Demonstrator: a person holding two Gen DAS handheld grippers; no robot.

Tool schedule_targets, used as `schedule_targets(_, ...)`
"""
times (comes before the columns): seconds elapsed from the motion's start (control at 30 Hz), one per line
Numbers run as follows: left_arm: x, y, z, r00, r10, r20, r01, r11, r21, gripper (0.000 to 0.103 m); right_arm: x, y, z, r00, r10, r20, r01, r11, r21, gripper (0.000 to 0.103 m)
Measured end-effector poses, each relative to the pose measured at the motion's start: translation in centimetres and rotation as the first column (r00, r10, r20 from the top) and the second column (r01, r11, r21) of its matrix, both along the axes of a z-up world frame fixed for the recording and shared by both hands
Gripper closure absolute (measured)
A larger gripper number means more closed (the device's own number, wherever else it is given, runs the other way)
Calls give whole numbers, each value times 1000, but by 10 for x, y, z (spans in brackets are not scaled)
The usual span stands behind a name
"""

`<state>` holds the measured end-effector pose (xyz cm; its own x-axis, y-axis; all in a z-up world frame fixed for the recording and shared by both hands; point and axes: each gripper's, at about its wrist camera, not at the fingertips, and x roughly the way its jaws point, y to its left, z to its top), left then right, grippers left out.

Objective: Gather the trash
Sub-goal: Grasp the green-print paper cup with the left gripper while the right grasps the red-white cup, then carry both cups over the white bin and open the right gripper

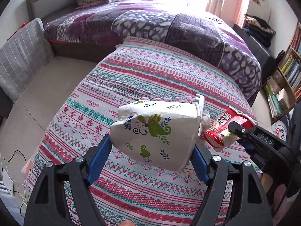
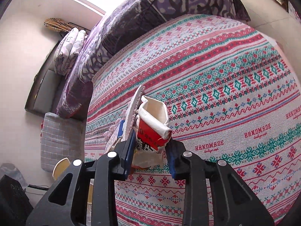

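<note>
**Both grippers loaded over the patterned cloth**

Left gripper clamped on a white paper container printed with green leaves, blue fingers pressed to either side, container tipped with its open mouth toward the right. Held above the striped red-and-teal cloth, over its middle rather than any edge. Just beside the container's mouth, a crushed red cup pinched in the right gripper, rim flattened.

Seen from the right wrist: right gripper closed on the red cup, pale inside showing at the squashed top, blue fingers against its sides. White container close at the left, edge-on, touching or nearly touching the cup; could not tell which. Cloth spread beneath. Purple bed cover beyond the cloth's far edge, grey checked cushion on the floor off the left side.
</note>
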<state>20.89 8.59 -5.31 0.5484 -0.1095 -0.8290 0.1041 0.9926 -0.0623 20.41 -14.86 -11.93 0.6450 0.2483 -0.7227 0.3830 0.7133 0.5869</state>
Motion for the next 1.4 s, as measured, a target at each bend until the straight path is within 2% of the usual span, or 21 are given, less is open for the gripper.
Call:
schedule_targets(0.07,-3,-1,8,999,13,49,-14,1000,19,26,-4,3,14,1000,9,30,-6,997,-75,74)
schedule_targets(0.2,-9,-2,22,991,32,129,-36,999,29,26,-14,3,33,997,14,70,-3,987,-162,74)
schedule_targets(0.33,-14,-2,35,978,63,201,-70,997,31,26,-31,4,53,993,16,115,16,962,-271,74)
schedule_targets(0.6,-22,-8,45,959,99,267,-109,994,23,26,-55,7,80,983,39,179,45,897,-439,74)
schedule_targets(0.93,-31,-28,46,955,73,286,-85,996,30,26,-76,0,97,978,50,204,64,856,-513,73)
schedule_targets(1.4,-41,-62,48,957,24,288,-32,999,22,26,-98,-22,104,978,18,208,100,832,-546,73)
